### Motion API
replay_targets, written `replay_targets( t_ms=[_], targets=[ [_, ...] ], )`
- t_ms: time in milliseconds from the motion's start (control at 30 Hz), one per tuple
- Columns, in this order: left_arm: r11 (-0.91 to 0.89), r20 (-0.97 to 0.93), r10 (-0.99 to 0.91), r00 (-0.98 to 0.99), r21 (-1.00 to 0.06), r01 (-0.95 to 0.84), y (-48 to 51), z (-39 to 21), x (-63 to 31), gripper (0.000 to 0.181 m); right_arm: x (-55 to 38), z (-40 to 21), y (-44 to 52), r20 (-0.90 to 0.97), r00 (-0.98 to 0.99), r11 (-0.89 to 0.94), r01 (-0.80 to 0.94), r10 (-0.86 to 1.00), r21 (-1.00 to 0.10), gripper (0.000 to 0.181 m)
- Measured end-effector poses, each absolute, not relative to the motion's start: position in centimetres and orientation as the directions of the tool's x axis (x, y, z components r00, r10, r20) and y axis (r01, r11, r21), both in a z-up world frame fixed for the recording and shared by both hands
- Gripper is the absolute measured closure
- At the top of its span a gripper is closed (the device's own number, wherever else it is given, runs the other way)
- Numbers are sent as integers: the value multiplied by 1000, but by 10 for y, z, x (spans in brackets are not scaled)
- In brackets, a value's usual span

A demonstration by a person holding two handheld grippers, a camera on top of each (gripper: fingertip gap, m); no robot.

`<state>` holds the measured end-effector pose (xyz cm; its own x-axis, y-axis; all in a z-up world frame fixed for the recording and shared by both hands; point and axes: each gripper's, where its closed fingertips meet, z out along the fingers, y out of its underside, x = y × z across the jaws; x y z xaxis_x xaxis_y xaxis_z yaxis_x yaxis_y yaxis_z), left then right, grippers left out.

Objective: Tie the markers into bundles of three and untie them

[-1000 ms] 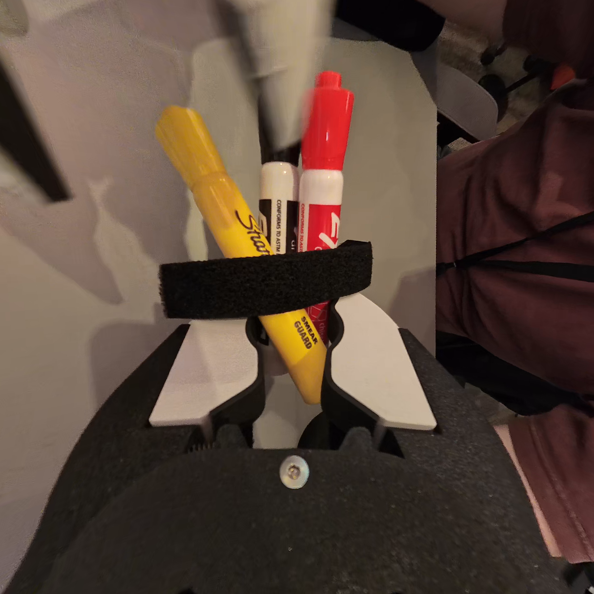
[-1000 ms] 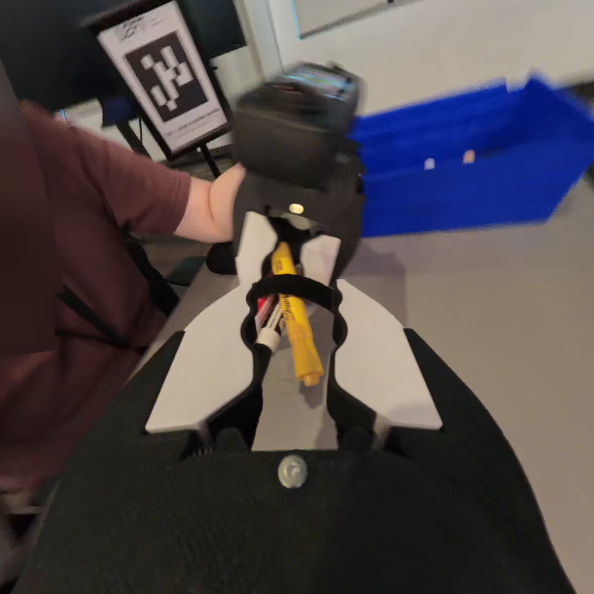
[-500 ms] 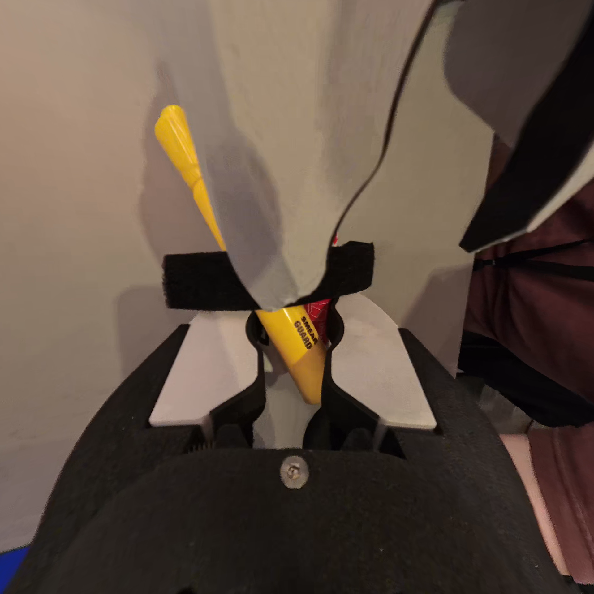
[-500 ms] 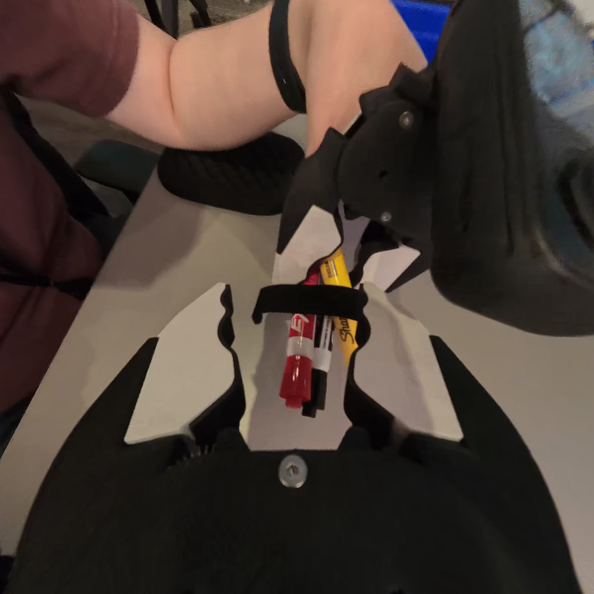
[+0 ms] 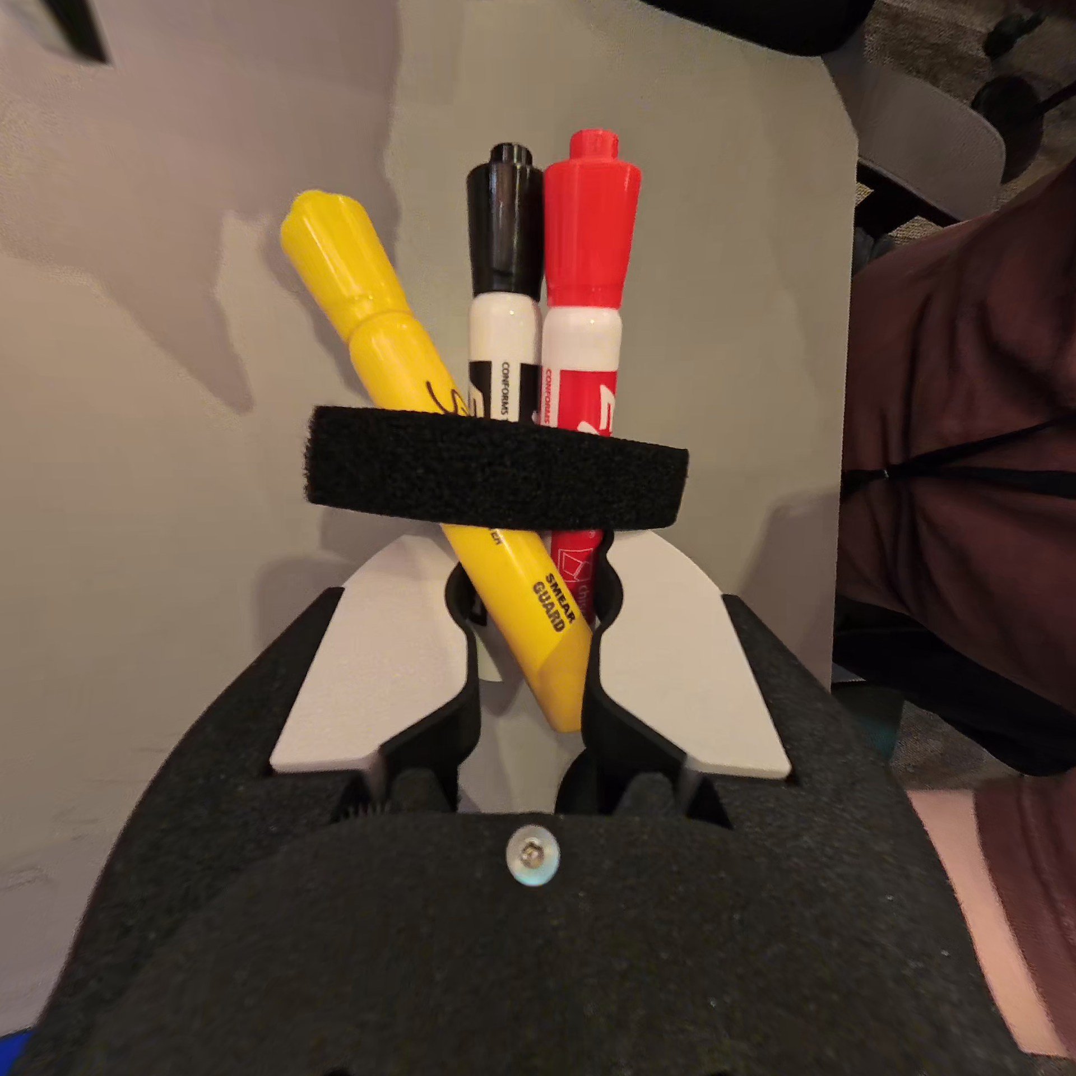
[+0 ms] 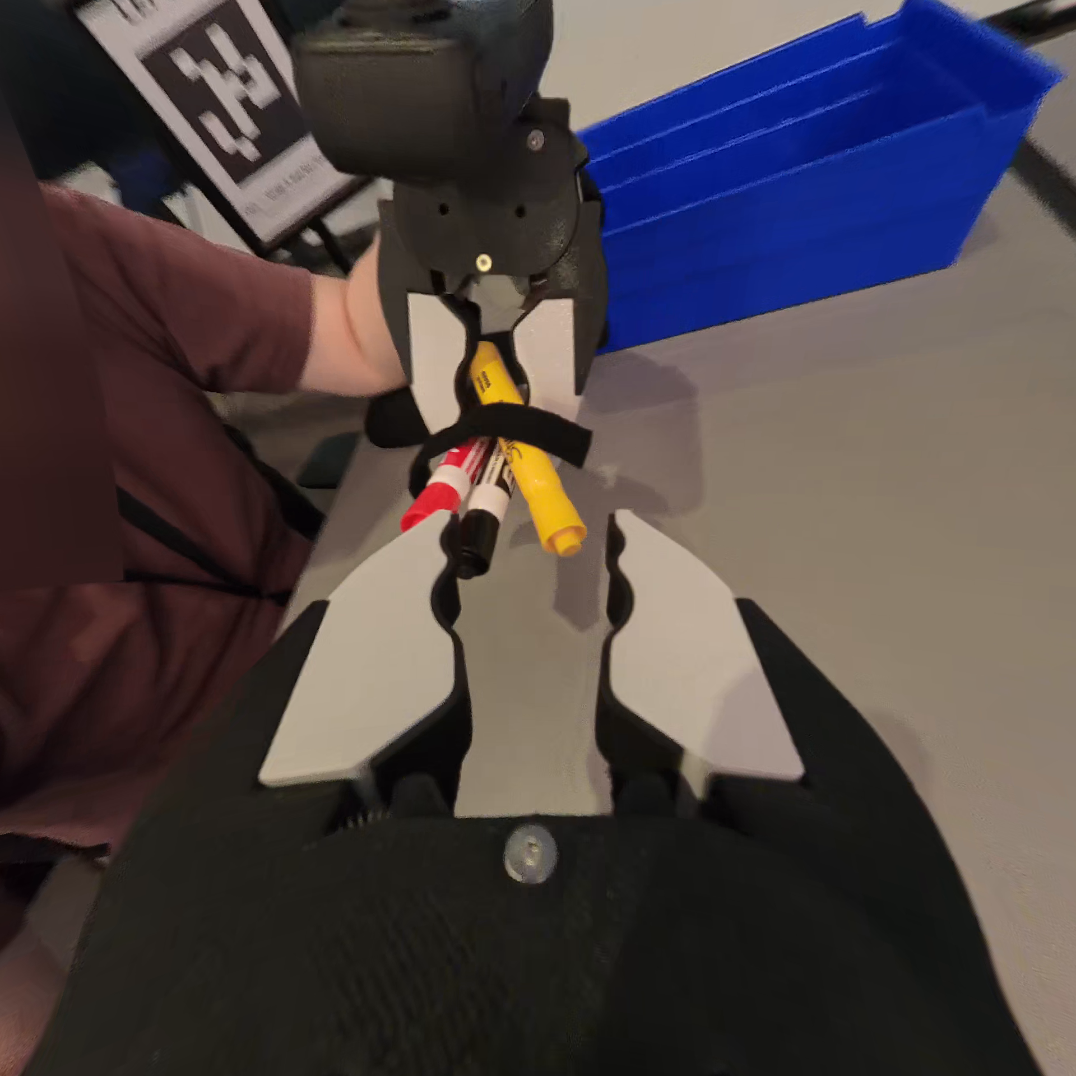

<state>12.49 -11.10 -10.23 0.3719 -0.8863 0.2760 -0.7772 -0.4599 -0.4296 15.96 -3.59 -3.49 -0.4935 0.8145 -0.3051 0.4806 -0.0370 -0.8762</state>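
Withdrawn: right gripper [image 6: 527, 559], fingers wide, empty. Left gripper [image 5: 533, 588] clamps three markers [image 5: 573, 372]; pinch strap [image 5: 495, 469] tail beside your fingertips.

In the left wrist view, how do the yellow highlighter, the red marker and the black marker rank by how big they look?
1. yellow highlighter: looks longest and thickest, but it tilts and its lower end lies nearest the camera, so that may flatter it.
2. and 3. red marker and black marker: nearly alike; the red cap looks a little wider and reaches slightly higher.
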Motion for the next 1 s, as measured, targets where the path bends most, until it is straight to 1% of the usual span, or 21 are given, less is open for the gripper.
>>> replay_targets(
  t_ms=[67,200,333,400,467,633,1000],
  targets=[
    [-461,276,-886,372,-433,-775,-111,-102,125,143,159,-39,-36,-391,-506,-110,498,768,-860,134],
    [-468,283,-882,377,-435,-769,-110,-101,125,143,156,-52,-40,-519,-508,-195,560,687,-806,134],
    [-470,283,-881,380,-431,-770,-110,-102,124,143,153,-65,-50,-601,-503,-212,631,621,-746,136],
    [-471,287,-880,378,-428,-772,-111,-103,124,143,152,-65,-57,-623,-523,-210,643,581,-736,142],
    [-473,289,-879,379,-422,-774,-111,-104,124,143,152,-62,-61,-637,-533,-216,647,556,-731,148],
    [-486,301,-871,387,-416,-769,-111,-105,123,143,153,-55,-63,-629,-539,-215,638,560,-739,151],
    [-501,313,-862,399,-409,-763,-111,-106,121,143,158,-43,-70,-564,-573,-150,610,595,-778,146]
  ],
)
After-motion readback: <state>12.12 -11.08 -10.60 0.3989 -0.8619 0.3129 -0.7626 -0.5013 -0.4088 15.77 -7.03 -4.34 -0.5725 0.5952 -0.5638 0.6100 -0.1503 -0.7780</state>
